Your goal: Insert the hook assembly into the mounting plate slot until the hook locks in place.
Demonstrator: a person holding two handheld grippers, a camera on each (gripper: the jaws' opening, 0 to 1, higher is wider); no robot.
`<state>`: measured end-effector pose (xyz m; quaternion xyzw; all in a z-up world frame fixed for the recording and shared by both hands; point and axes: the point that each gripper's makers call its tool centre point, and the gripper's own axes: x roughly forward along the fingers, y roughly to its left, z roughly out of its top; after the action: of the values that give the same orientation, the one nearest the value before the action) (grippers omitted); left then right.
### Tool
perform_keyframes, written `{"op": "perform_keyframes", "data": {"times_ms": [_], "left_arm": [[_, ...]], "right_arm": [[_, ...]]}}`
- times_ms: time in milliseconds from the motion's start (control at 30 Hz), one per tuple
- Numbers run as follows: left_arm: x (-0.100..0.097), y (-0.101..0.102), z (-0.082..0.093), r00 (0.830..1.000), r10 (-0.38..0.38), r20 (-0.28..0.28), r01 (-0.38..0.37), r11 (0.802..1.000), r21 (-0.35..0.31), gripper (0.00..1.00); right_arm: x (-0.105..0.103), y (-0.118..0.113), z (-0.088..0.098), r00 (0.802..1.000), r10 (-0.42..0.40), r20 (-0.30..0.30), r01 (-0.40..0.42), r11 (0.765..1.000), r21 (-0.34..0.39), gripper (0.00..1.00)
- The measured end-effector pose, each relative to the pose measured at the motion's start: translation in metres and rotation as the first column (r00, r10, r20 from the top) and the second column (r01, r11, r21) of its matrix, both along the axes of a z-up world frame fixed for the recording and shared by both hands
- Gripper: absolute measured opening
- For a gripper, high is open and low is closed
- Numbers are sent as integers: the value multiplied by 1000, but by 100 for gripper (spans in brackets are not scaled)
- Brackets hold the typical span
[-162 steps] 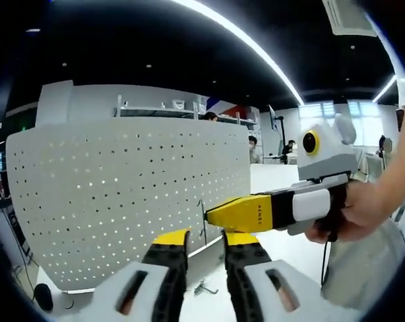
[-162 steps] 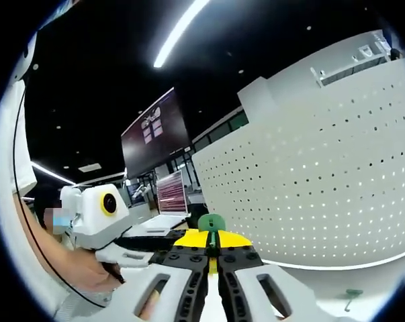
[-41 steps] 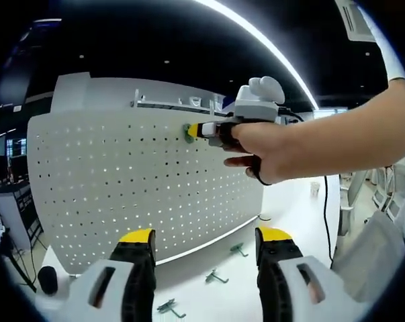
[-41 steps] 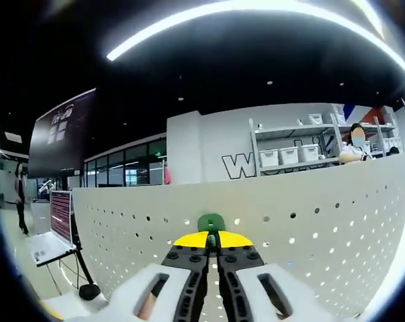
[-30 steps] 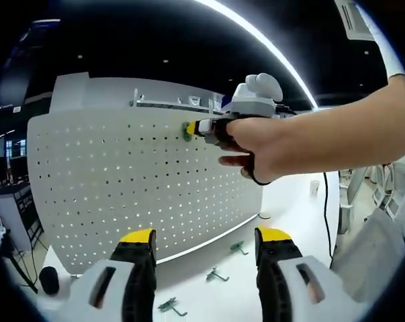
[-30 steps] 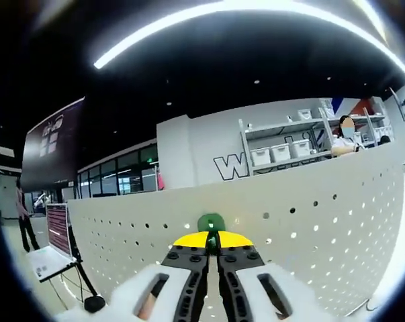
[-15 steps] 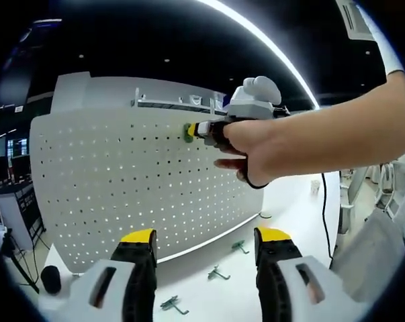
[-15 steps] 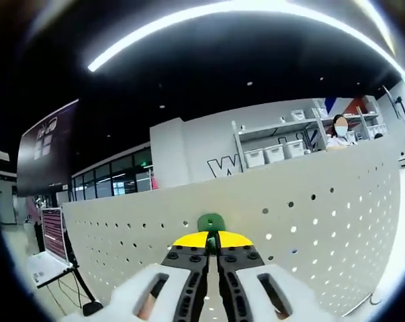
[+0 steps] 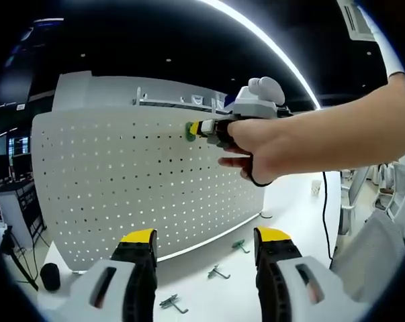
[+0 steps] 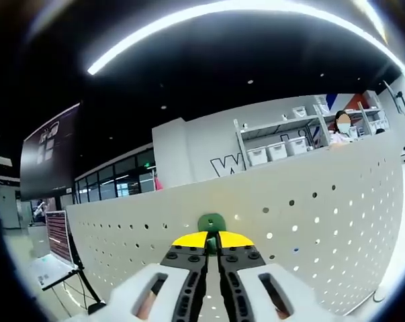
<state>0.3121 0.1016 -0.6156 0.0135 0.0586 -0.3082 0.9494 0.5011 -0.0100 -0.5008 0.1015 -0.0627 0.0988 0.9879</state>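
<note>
I'm pressing green hook, clenched at right gripper jaw tips, against pegboard. Left gripper jaws released, holding nothing. Hook looking light, rigid; gripping its base.

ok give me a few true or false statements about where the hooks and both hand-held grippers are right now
1. The right hand-held gripper is shut on a green hook. True.
2. That green hook is held low on the white pegboard, near the table. False: in the left gripper view it sits at the board's top rows.
3. The left hand-held gripper is open and holds nothing. True.
4. All spare hooks hang on the pegboard. False: three spare hooks lie on the white table in front of it.
5. The pegboard lies flat on the table. False: it stands upright.
</note>
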Motion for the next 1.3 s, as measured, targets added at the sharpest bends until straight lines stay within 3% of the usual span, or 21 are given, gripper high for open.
{"op": "perform_keyframes", "data": {"times_ms": [633,1067,1300], "left_arm": [[0,0,-1,1000,2,-6,-2,1000,-4,60],[0,0,-2,1000,6,-9,-6,1000,-7,61],[0,-2,-2,1000,1,-6,-2,1000,-3,61]], "right_arm": [[-1,6,-2,998,53,-32,-52,998,31,11],[-8,8,-1,989,141,-53,-139,990,32,36],[-8,8,-4,986,154,-56,-152,988,32,36]]}}
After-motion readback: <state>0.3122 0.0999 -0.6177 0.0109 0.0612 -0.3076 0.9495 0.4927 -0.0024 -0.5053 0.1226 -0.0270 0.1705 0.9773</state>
